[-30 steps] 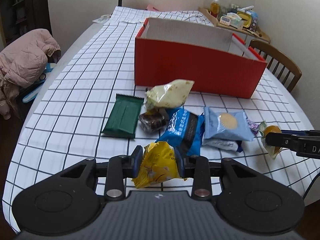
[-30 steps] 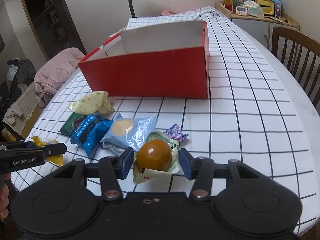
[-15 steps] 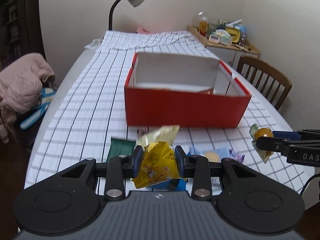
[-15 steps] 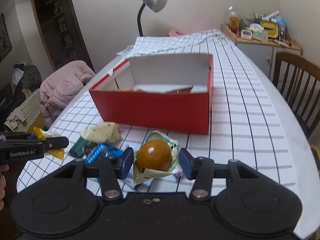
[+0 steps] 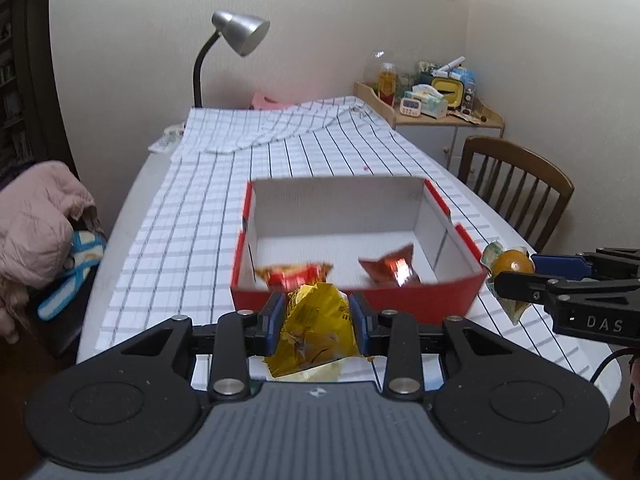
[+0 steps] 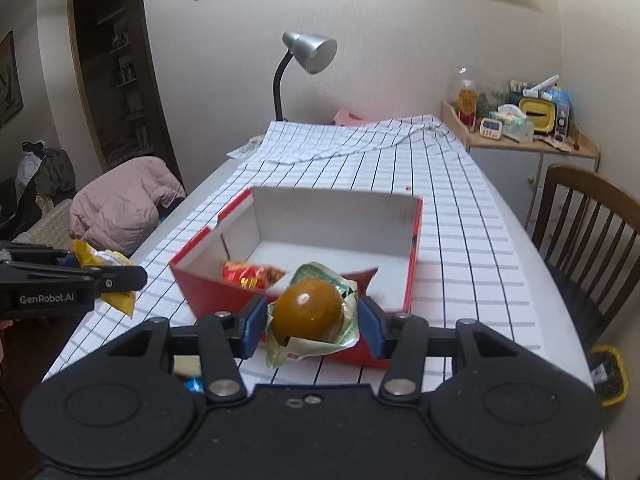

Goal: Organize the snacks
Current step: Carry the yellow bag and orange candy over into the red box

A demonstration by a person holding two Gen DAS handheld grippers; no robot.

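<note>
My left gripper is shut on a crumpled yellow snack packet and holds it in the air just before the near wall of the red box. My right gripper is shut on a wrapped brown round snack, raised at the box's near right corner. The box is open with a white inside and holds two red packets. Each gripper shows in the other's view: the right one and the left one.
A grid-patterned cloth covers the table. A silver desk lamp stands at the far end. A wooden chair is on the right, a pink jacket on the left. A blue snack peeks out under the right gripper.
Both grippers have risen from the table with their snacks and moved forward to the box. The loose snacks on the table have dropped out of view; the box's inside now shows.
</note>
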